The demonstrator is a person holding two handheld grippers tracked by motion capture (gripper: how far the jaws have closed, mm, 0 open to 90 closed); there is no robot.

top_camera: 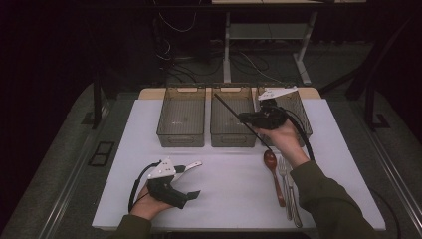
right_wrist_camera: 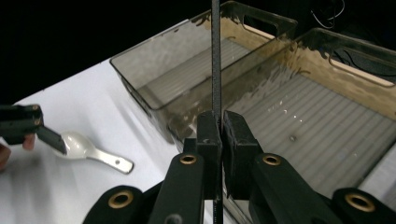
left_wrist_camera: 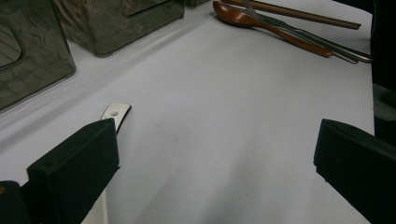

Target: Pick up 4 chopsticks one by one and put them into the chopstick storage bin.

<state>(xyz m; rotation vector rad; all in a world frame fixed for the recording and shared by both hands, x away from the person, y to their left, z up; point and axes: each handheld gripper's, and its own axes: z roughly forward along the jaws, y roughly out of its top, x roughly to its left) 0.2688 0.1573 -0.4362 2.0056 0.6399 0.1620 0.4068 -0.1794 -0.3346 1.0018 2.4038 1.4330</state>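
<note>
R gripper: your jaws are clenched on the black chopstick, pinched low on the shaft.
Chopstick: slants up-left over the middle bin.
L gripper: your jaws stand released, nothing between; rests near-left of middle bin.
White spoon: on table, just by your L jaw.
Wooden spoon, fork: near-right of middle bin.

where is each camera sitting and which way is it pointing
High view: above the person's side, looking forward and down on the white table; both forearms and hands show.
Left gripper view: on the left gripper, low over the table, between its open jaws.
Right gripper view: on the right gripper, shut on a black chopstick above the bins.
Shared: the white spoon shows in all three.
</note>
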